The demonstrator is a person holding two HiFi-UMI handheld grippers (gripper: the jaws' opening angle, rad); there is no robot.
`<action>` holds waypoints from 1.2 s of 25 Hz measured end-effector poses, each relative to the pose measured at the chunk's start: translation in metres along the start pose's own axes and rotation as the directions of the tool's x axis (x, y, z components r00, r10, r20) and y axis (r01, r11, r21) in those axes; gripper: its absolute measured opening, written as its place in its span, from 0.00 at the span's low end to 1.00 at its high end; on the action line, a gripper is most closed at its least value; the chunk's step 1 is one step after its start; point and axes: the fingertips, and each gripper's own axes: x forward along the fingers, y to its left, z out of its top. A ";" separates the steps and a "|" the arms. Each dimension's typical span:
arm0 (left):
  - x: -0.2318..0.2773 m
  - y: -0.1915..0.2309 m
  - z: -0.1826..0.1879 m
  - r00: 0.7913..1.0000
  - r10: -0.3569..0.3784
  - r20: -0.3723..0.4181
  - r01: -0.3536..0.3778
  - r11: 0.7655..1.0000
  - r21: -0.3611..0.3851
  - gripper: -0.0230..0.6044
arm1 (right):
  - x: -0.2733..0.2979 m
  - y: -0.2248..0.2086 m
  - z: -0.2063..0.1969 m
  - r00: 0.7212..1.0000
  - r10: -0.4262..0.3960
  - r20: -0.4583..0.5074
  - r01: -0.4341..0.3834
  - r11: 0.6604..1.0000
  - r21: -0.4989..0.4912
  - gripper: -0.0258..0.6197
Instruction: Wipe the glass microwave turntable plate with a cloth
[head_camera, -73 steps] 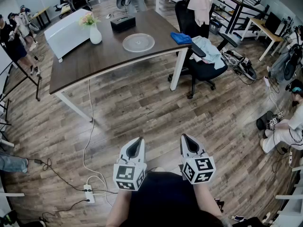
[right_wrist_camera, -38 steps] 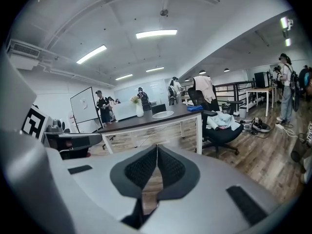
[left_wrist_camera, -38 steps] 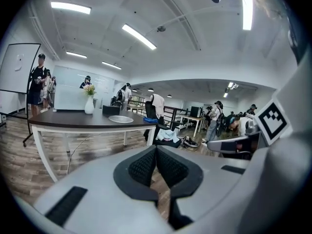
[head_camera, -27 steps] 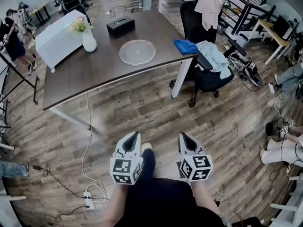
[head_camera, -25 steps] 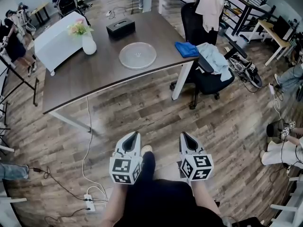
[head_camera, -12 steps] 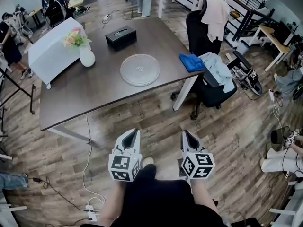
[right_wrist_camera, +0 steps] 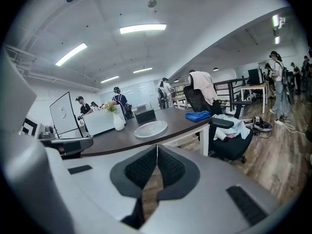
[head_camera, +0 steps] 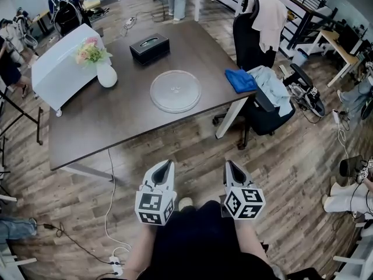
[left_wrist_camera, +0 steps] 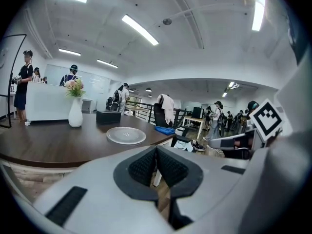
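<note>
1. Left gripper (head_camera: 165, 167) and right gripper (head_camera: 231, 165): side by side over the wood floor (head_camera: 192, 150), both pointing toward the table. Each pair of jaws is pressed together with nothing between the pads.
2. Table (head_camera: 105, 121): dark top, white legs. Its near edge lies well ahead of both grippers, so neither is within reach of anything on it.
3. Glass turntable plate (head_camera: 175, 91): lies flat on the table, just inside the near edge. It sits ahead of the grippers, about in line with the left one. Being round, it has no long axis and no facing direction.
4. Blue cloth (head_camera: 239, 80): folded, near the table's right corner, just right of the plate and apart from it. Its long side appears to run along the table's right edge. The right gripper is judged the nearer one for picking it up.
5. Vase of flowers (head_camera: 106, 74) and black tissue box (head_camera: 150, 48): on the table's left and far parts, clear of the plate.
</note>
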 end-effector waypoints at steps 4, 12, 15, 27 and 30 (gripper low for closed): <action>-0.001 0.000 -0.007 1.000 -0.007 -0.017 0.007 1.000 -0.003 0.05 | 0.000 -0.001 -0.003 1.000 -0.011 -0.013 0.011 1.000 0.003 0.03; 0.033 0.013 -0.002 0.999 0.007 -0.043 -0.008 1.000 -0.009 0.05 | 0.032 -0.019 0.012 1.000 -0.019 -0.020 0.019 1.000 -0.025 0.03; 0.056 0.018 0.008 0.999 0.009 -0.041 -0.009 1.000 -0.012 0.05 | 0.057 -0.024 0.022 1.000 0.005 -0.029 -0.005 1.000 -0.019 0.03; 0.182 0.050 0.050 0.997 0.051 -0.055 -0.052 0.998 -0.035 0.05 | 0.181 -0.074 0.082 0.994 0.073 -0.084 -0.071 0.997 0.028 0.03; 0.213 0.059 0.062 0.996 0.066 -0.055 -0.069 0.997 -0.045 0.05 | 0.216 -0.085 0.102 0.991 0.096 -0.092 -0.094 0.995 0.023 0.03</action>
